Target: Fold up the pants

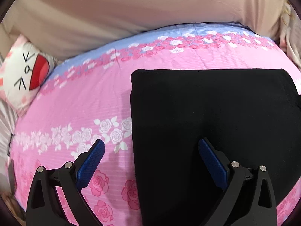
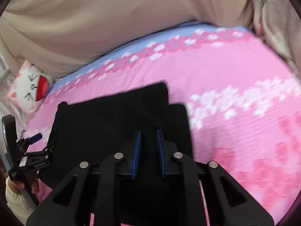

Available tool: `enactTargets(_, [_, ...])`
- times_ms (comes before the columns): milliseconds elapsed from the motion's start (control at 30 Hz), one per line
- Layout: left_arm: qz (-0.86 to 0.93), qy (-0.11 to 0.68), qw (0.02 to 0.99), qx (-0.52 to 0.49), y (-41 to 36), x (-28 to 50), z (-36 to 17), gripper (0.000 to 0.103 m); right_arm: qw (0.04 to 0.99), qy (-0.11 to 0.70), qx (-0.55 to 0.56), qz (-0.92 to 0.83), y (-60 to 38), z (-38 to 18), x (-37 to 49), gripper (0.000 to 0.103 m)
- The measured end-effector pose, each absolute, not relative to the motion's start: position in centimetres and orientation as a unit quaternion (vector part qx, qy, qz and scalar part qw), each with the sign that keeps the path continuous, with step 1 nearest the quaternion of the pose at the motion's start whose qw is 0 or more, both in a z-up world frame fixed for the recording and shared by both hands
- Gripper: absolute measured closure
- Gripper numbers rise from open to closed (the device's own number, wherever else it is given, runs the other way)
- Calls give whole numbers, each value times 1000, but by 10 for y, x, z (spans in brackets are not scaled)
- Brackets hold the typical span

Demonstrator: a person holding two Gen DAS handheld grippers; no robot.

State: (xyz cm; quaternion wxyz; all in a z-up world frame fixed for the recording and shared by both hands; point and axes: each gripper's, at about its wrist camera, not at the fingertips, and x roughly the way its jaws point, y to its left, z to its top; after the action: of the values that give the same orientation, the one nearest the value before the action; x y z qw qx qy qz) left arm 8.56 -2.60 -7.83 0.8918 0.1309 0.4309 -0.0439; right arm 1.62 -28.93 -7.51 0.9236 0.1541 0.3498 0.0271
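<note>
The black pants (image 1: 210,116) lie folded into a flat rectangle on the pink floral bed sheet (image 1: 79,101). My left gripper (image 1: 151,145) is open and empty, hovering over the pants' left edge. In the right wrist view the pants (image 2: 112,116) lie left of centre. My right gripper (image 2: 148,137) has its blue pads a narrow gap apart with black cloth between them; it looks shut on a raised fold of the pants. The view is blurred. The left gripper (image 2: 35,137) shows at the far left of that view.
A white cat-face pillow (image 1: 24,73) lies at the bed's left end, also in the right wrist view (image 2: 32,88). A beige cover (image 1: 131,9) runs along the far side. Pink sheet (image 2: 244,131) extends right of the pants.
</note>
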Motion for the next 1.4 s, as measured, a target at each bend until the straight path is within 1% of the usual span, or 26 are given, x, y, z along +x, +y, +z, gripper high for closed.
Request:
enactTargets(33, [-41, 431, 892, 130, -28, 86, -78, 5, 926, 342, 155, 43, -284, -68, 16, 82])
enactTargets(67, [-37, 428, 893, 135, -30, 85, -78, 5, 927, 335, 153, 73, -271, -61, 21, 79])
enactTargets(100, [-32, 426, 894, 140, -32, 85, -78, 5, 926, 339, 142, 84, -261, -60, 28, 75])
enactTargets(133, [-28, 424, 894, 143, -34, 84, -78, 5, 927, 348, 118, 77, -253, -66, 37, 67])
enactTargets(167, [-25, 423, 894, 146, -35, 84, -78, 5, 923, 375, 75, 43, -248, -83, 54, 64])
enactTargets(200, [-25, 423, 894, 148, -35, 83, -77, 5, 919, 390, 57, 22, -251, -99, 63, 64])
enactTargets(233, [-28, 423, 894, 147, -34, 83, -76, 5, 922, 378, 73, 30, -255, -102, 62, 63])
enactTargets(300, [-28, 427, 892, 146, -32, 84, -75, 5, 917, 377, 125, 37, -271, -93, 54, 64])
enactTargets(433, [-22, 427, 892, 144, -31, 81, -75, 5, 930, 344, 130, 10, -284, -64, 16, 62])
enactTargets(467, [-21, 427, 893, 144, -32, 80, -75, 5, 931, 340, 135, 3, -290, -60, 2, 59])
enactTargets(500, [-19, 426, 893, 145, -33, 79, -75, 5, 930, 338, 142, -3, -295, -59, -10, 52])
enactTargets(533, [-18, 425, 893, 147, -33, 79, -74, 5, 929, 338, 151, -6, -300, -60, -17, 37])
enactTargets(567, [-18, 425, 893, 148, -33, 78, -74, 5, 926, 337, 167, -11, -305, -63, -25, 26])
enactTargets(833, [-22, 443, 888, 121, -27, 57, -69, 5, 892, 358, 275, 16, -335, -104, -44, 25])
enactTargets(967, [-34, 463, 881, 91, -20, 48, -68, 5, 880, 359, 308, 32, -340, -112, -48, 25])
enactTargets(1067, [-58, 487, 870, 49, -11, 45, -67, 5, 873, 362, 325, 41, -343, -116, -51, 25])
enactTargets(1200, [-110, 533, 838, -45, 5, 47, -72, 5, 867, 367, 333, 46, -344, -120, -52, 25])
enactTargets(1267, [-129, 549, 823, -75, 8, 48, -75, 5, 867, 368, 334, 45, -343, -120, -52, 24])
enactTargets(1333, [-161, 562, 805, -107, 9, 46, -77, 5, 864, 371, 338, 42, -344, -121, -52, 22])
enactTargets(1400, [-165, 555, 809, -106, 7, 45, -75, 5, 858, 374, 350, 47, -345, -123, -51, 18])
